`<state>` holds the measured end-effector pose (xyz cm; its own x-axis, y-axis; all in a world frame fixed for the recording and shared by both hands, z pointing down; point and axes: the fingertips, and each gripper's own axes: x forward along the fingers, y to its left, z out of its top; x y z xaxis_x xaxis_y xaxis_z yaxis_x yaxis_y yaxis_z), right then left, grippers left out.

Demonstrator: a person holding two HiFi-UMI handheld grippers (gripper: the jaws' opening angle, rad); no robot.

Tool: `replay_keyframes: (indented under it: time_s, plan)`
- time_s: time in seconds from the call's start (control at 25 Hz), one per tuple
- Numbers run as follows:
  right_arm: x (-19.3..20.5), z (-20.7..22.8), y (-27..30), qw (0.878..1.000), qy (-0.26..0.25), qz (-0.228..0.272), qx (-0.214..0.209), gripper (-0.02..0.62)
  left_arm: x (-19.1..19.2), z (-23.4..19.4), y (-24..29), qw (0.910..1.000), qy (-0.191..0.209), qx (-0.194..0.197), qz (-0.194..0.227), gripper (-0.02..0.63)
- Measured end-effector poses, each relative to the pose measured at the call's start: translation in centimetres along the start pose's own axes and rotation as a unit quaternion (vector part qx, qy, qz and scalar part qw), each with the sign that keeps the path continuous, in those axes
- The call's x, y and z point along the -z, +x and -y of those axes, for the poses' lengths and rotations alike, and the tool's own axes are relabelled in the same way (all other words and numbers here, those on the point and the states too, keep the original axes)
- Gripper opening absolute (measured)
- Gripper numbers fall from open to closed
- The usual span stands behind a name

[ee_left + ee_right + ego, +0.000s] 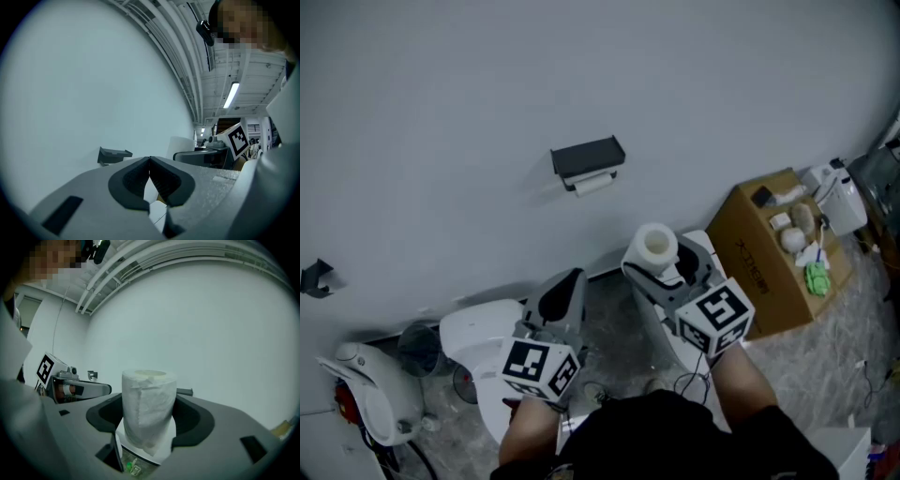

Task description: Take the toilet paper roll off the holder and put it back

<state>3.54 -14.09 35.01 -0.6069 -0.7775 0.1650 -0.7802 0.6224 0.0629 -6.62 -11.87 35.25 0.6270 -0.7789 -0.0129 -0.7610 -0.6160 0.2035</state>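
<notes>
A plain pale wall (487,94) fills most of the head view, and the dark holder (588,161) is mounted on it just above the middle of the frame, with a short white bar showing under its cover. The toilet paper roll (656,246) is off the holder, lower and to the right of it and well apart. It is clamped between the wide-set jaws of the right gripper (661,267). In the right gripper view the roll (149,408) stands on end between the pads, its open core facing up and a loose flap of paper on its side. The holder (184,391) peeks out just behind its right edge. The holder's bar appears to lie along the wall, so the roll's upright axis probably has to tip sideways to line up. The left gripper (562,295), at lower left, has its jaws pressed together on nothing. A cardboard box (769,248) stands at right.
</notes>
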Motion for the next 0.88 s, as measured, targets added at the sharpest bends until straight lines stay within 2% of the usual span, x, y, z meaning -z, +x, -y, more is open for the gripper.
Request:
replay_keyframes:
  time_s: [0.24, 0.56, 0.88]
  plan:
    - [0.8, 2.6, -5.4, 1.000, 0.009, 0.016, -0.012, 0.308, 1.0, 5.9, 1.4, 0.9998, 0.013, -0.012, -0.007, 0.005]
    - [1.6, 5.7, -12.7, 0.997, 0.025, 0.048, -0.057, 0.308, 1.8, 14.0, 1.4, 0.9968, 0.030, -0.072, -0.015, 0.005]
    - [3.8, 4.8, -14.3, 0.991, 0.048, 0.034, -0.120, 0.308, 3.6, 16.0, -1.5, 0.9875, 0.029, -0.151, -0.032, 0.005]
